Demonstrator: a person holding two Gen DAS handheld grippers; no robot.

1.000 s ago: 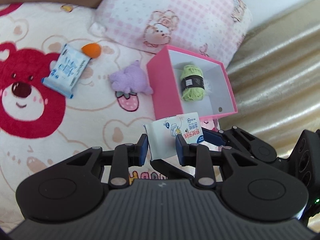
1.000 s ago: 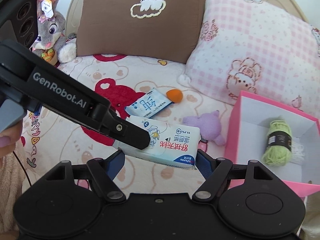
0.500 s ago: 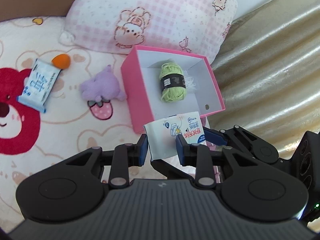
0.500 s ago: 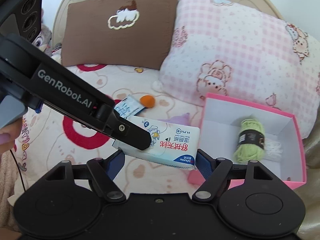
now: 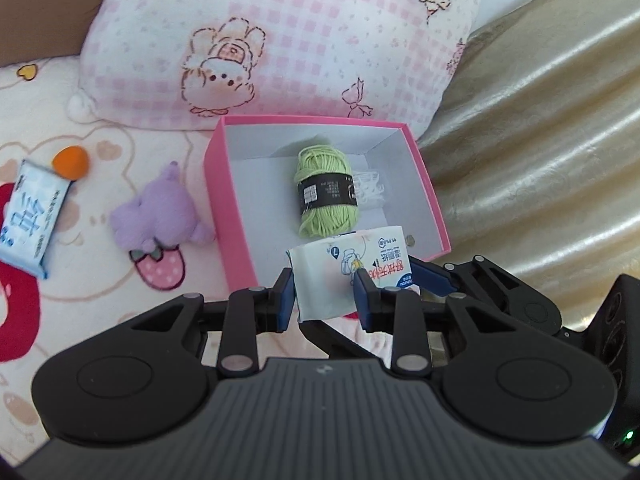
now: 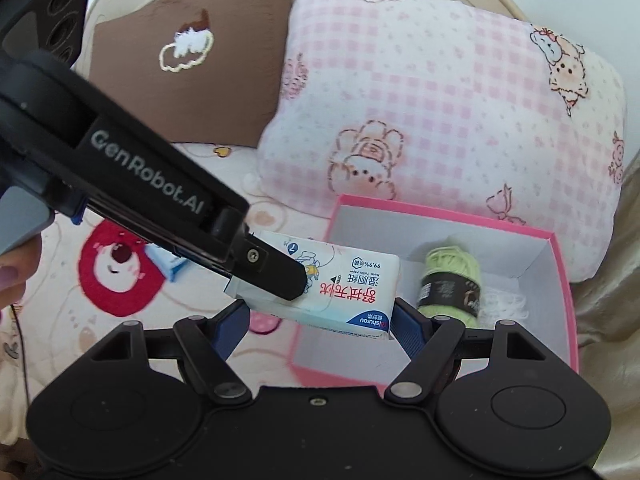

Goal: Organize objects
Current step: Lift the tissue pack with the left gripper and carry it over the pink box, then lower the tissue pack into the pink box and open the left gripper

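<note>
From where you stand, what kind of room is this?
Most likely a bedroom, on a bed: a pink checked pillow and a brown cushion lean at the head, and a bear-print bedsheet covers the surface.

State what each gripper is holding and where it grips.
Both hold the wet-wipe pack: the left gripper pinches one short end, and the right gripper clamps it across its long sides.

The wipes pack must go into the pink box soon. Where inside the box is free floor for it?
Inside the pink cardboard box, the white floor is bare between its left wall and the green yarn ball. Right of the yarn it is crowded: a white tangled string lies there, leaving only a narrow strip.
</note>
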